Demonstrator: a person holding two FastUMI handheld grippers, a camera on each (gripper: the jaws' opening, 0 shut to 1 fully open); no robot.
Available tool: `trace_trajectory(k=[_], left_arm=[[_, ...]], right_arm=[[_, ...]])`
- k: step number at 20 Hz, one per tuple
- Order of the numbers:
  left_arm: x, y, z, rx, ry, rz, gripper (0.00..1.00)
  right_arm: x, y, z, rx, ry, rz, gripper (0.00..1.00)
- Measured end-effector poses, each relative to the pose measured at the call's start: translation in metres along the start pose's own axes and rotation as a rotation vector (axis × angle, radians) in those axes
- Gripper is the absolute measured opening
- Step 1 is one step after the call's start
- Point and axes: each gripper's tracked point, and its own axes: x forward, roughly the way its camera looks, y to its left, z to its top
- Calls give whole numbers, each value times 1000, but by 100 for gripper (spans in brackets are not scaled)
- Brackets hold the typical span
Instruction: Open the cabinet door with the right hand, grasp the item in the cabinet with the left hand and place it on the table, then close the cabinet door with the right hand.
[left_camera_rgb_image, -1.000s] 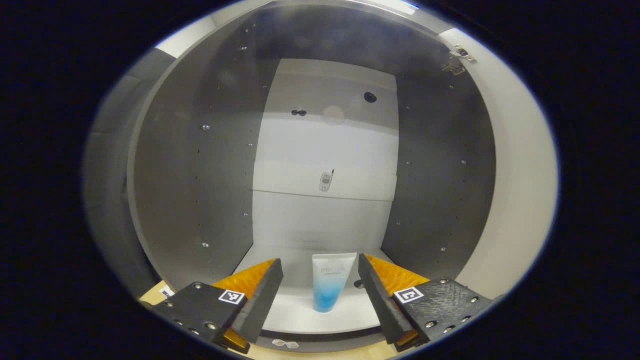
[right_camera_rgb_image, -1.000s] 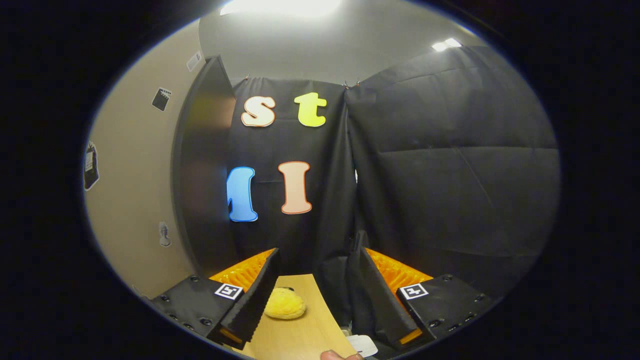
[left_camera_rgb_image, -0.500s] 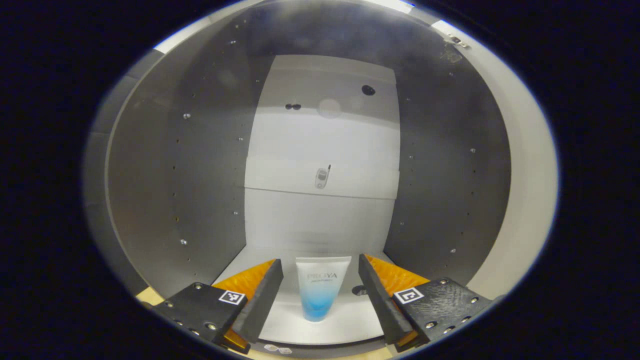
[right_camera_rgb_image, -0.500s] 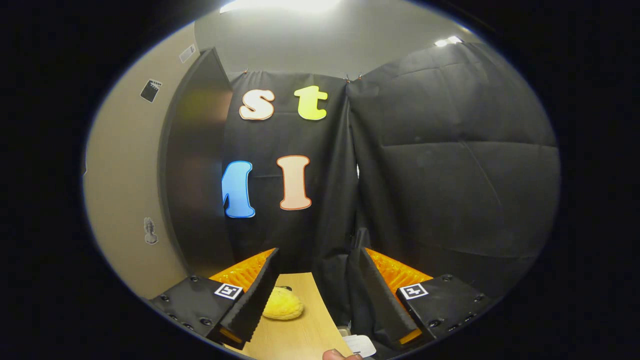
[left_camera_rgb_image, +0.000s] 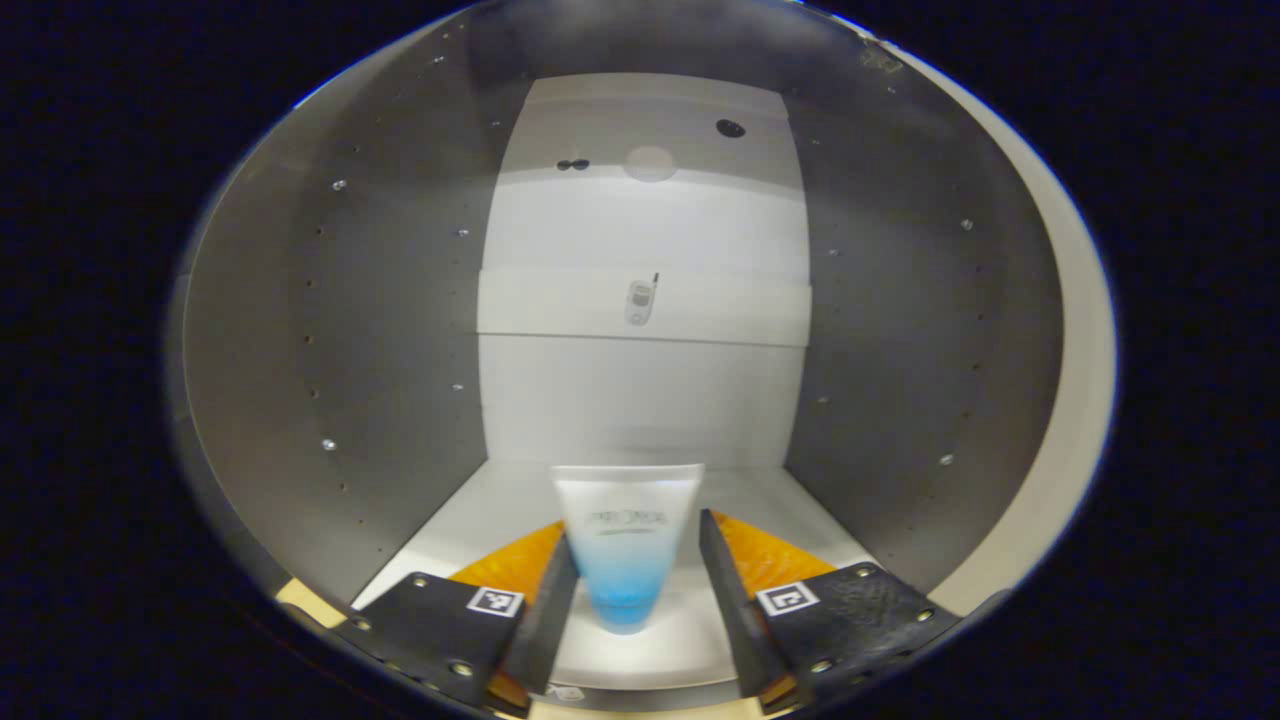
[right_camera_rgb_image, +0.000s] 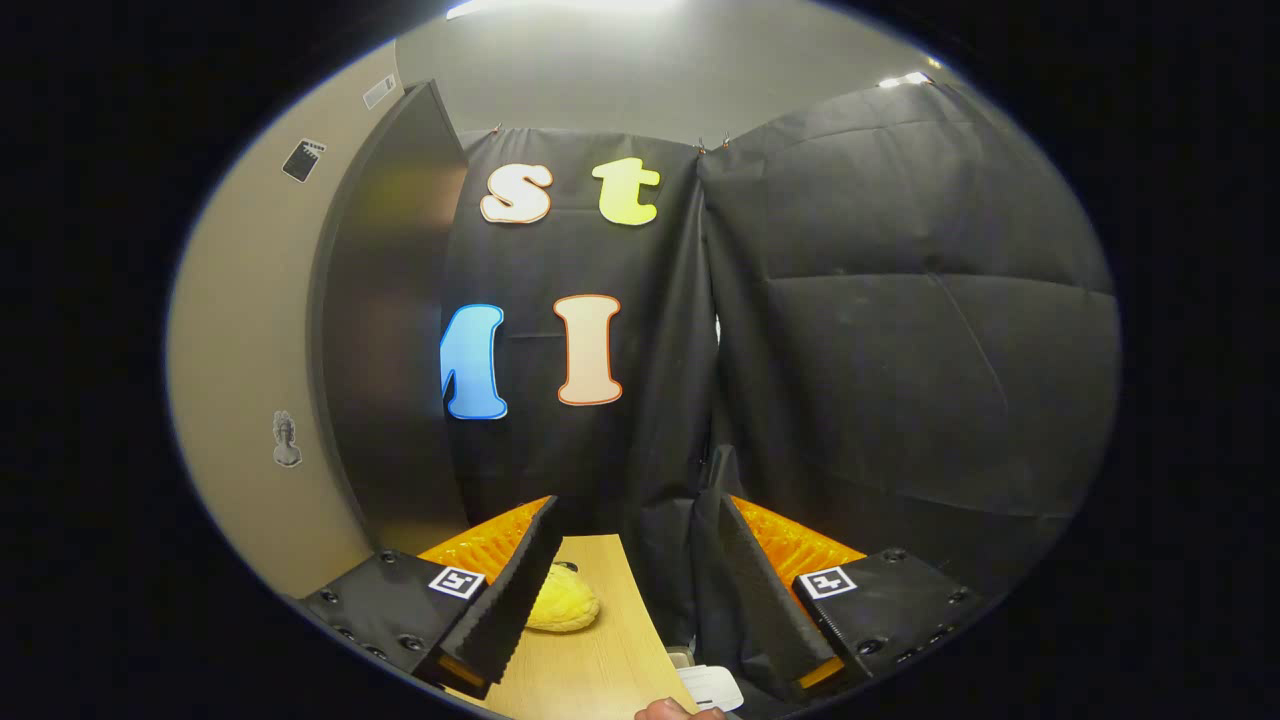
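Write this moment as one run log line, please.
door: open | left gripper: around tube, not clamped | right gripper: open, empty

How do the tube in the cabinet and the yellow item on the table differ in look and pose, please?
The tube is white fading to blue, flat and tapered, standing upright between the left gripper fingers; the yellow item is rounded, soft-looking and lies low. The tube stands in the cabinet, the yellow item on the table. Neither looks gripped.

- Left gripper (left_camera_rgb_image: 628, 600): black, screw-studded finger mounts are showing at the lower frame, each wearing a square coded marker.
- Right gripper (right_camera_rgb_image: 628, 590): matching mounts, ribbed backing.
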Motion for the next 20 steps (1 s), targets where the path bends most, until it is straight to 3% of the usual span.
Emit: trace_trajectory(k=[1, 2, 4, 12, 20], left_arm=[[2, -3, -3, -2, 8, -12, 66], [4, -6, -6, -10, 13, -21, 66], [7, -7, -7, -21, 8, -22, 54], [-12, -9, -8, -13, -14, -45, 51], [-75, 16, 7, -20, -68, -73, 50]], right_arm=[[0, -1, -1, -3, 0, -3, 98], [0, -4, -1, -5, 2, -4, 98], [1, -6, -3, -4, 5, -3, 98], [3, -6, -2, 5, 6, 13, 98], [-10, 6, 4, 52, -10, 49, 97]])
